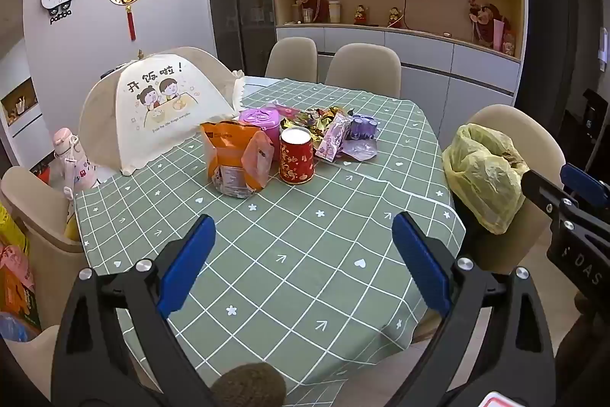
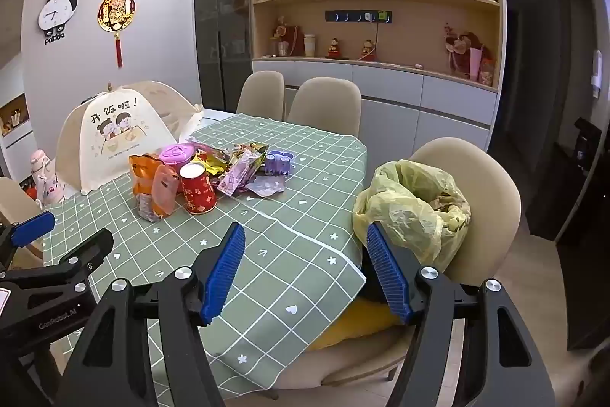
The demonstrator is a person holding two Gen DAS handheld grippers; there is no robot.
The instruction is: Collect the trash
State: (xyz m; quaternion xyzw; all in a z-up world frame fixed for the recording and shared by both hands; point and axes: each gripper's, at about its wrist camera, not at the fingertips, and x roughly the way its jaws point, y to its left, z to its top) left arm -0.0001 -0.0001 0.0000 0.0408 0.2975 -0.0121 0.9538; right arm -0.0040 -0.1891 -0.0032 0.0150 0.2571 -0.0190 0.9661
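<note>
Both the left claw (image 1: 303, 254) and right claw (image 2: 307, 271) gape wide, empty, above the green tablecloth (image 1: 289, 239), short of the wrappers (image 1: 331, 132).

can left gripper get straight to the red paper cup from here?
Probably yes. The left gripper is open and empty, and only bare green tablecloth lies between it and the red paper cup. The orange snack bag stands close on the cup's left, so a wide approach might nudge it.

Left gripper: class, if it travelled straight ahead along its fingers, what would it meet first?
Probably the red paper cup or the orange snack bag beside it. The left gripper is open over bare tablecloth, with nothing nearer. Depth is uncertain.
</note>
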